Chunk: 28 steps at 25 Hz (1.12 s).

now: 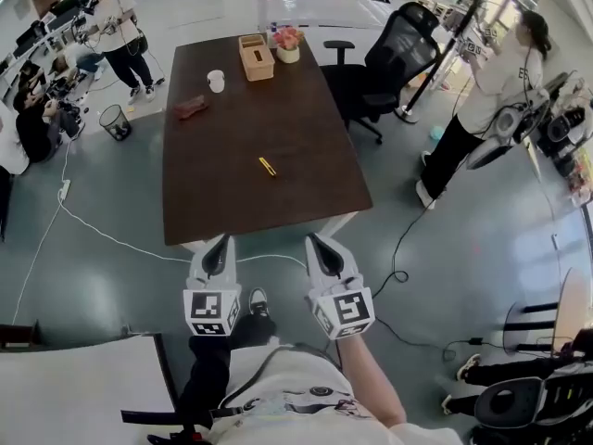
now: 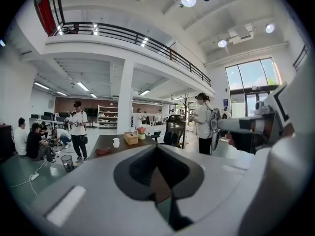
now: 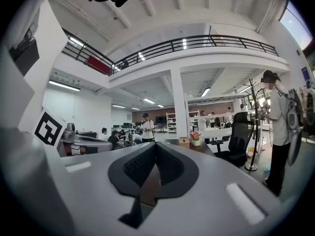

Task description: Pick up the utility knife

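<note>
Print: the only marking we could make out was the square black-and-white marker on each gripper's cube, the left cube (image 1: 211,311) and the right cube (image 1: 345,310). The graphic on the shirt below them was too small for us to read.
Left gripper (image 1: 220,242): we held it in the air just short of the desk's (image 1: 232,184) near edge. In its own view the left gripper (image 2: 156,149) had its jaws pressed together at the tip, with nothing between them and touching nothing.
Right gripper (image 1: 316,242): it sat just beside the left one, level with it and also short of the near edge. Its own view showed the right gripper (image 3: 153,146) with jaws closed tip to tip, empty and in contact with nothing.
Utility knife (image 1: 267,166): yellow, it lay flat and slanted on the desk's near half, a little right of the centre line. It lay alone, well apart from both grippers.
Far end of the desk: we saw a white cup (image 1: 216,81), a wooden box (image 1: 257,59) and a flower pot (image 1: 288,45) towards the far edge. A reddish-brown item (image 1: 191,108) lay near the left edge.
Around the desk: a black office chair (image 1: 389,58) stood by the far right corner, and a wire bin (image 1: 114,121) stood on the floor off the left edge.
</note>
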Motion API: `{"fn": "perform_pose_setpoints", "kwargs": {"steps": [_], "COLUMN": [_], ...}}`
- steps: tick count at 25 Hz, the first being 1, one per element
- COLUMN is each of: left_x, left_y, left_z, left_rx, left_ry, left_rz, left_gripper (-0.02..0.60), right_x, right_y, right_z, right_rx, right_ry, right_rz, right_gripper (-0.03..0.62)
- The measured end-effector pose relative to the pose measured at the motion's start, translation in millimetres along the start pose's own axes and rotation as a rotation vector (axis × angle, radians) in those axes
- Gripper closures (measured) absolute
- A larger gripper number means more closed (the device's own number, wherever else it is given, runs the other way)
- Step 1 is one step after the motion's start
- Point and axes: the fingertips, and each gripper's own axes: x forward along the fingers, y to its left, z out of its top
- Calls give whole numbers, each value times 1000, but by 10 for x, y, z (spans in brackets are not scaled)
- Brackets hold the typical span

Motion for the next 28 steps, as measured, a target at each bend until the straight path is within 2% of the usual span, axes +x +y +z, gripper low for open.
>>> {"fn": "perform_pose_setpoints", "kwargs": {"steps": [5,12,17,19,22,28], "left_x": [625,1059,1398,1497,1626,1742], "left_y": [444,639,766,754,774,753], "left_z": [103,-59,-99,-191,-401,-994], "left_rx": [-19,-78,-75,-84,-146,-223], "left_ry": [22,90,104,129,184,355], "left_rz": [-19,-7,49,63,76,68], "left_gripper": [583,583,583,583,583,581], "right_x": [761,1224,1560,1649,1815,2071], "right_y": [-156,-342,-511,-571,-642,-795], "right_z": [40,-219,-422,-486,-655,-1217], "right_rx": [20,39,52,75,124,163], "right_ry": [33,152,209,230,284,452], "right_rz": [3,39,121,159,191,194], "right_gripper": [592,592,592,592,592,592]}}
